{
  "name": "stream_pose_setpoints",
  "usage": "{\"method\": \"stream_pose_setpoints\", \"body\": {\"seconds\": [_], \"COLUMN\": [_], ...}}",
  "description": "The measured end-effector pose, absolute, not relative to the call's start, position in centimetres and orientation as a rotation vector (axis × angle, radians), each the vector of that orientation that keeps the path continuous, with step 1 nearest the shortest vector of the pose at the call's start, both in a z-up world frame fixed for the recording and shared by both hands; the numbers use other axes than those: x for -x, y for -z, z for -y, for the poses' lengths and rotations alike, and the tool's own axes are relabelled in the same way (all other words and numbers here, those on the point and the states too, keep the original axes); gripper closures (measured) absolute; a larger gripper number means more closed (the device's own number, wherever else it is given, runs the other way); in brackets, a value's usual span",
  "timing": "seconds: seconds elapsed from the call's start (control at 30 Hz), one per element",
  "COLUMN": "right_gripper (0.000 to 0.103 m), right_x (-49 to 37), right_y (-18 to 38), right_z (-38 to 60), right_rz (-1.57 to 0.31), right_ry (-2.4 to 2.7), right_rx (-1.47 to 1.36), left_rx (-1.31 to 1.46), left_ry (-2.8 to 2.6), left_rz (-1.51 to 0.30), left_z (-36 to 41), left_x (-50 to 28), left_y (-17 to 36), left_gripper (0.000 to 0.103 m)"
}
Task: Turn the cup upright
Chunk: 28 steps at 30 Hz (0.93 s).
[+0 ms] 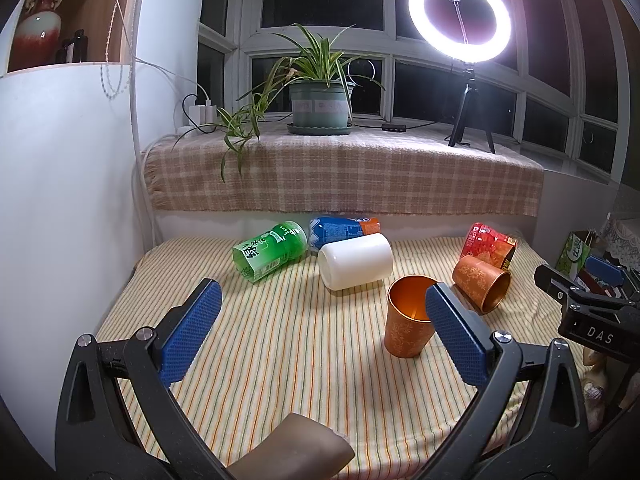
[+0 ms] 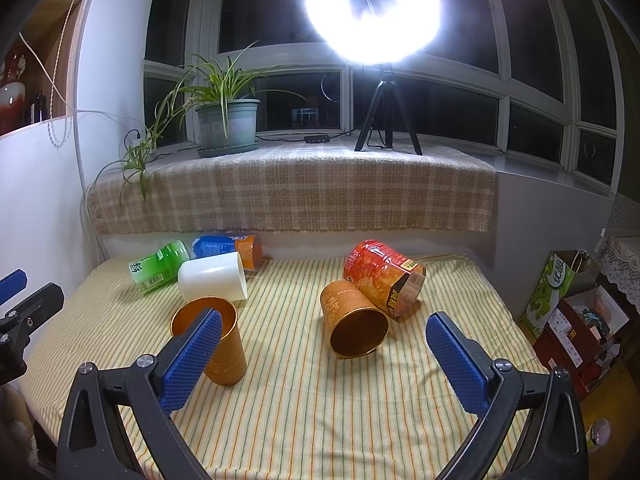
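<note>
On the striped desk (image 2: 304, 400) the things run left to right: a green bottle (image 2: 160, 266) and a blue bottle (image 2: 218, 246) lying at the back, a white cup (image 2: 212, 280) on its side just before them, an orange cup (image 2: 224, 344) already standing mouth up, then the tipped cup (image 2: 352, 326), and behind it, touching, a red tub (image 2: 384, 276) also on its side. The left hand-held gripper (image 1: 324, 332) is spread wide and holds nothing; in its view the tipped cup (image 1: 482, 280) sits off at about 2 o'clock, beyond the standing one. The right hand-held gripper (image 2: 324, 356) is likewise wide and empty, and the tipped cup lies near 12 o'clock between its pads, so I judge the right one nearer and better placed. The tipped cup's long axis runs roughly from 11 o'clock at its base to 5 o'clock at its mouth, the open mouth pointing toward the right hand-held gripper and a little downward onto the cloth
</note>
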State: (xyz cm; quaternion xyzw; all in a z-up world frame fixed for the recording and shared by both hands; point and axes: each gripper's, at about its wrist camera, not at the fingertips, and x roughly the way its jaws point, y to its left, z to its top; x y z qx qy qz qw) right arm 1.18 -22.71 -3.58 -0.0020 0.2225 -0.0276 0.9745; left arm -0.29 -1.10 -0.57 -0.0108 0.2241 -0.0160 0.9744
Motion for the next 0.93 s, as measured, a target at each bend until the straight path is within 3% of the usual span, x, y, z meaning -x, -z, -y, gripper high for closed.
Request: {"method": "stream_pose_setpoints", "body": {"seconds": [0.93], "right_gripper": [0.0], "right_x": [-1.37], "right_y": [3.89], "right_z": [22.44], "right_rz": [-0.455], "right_ry": [0.046], "right_rx": [0.01], "left_rx": [0.023], "left_ry": [0.029], "left_rz": [-0.454], "left_z": [0.94], "left_x": [0.19], "left_y": [0.5], "left_gripper": [0.0]}}
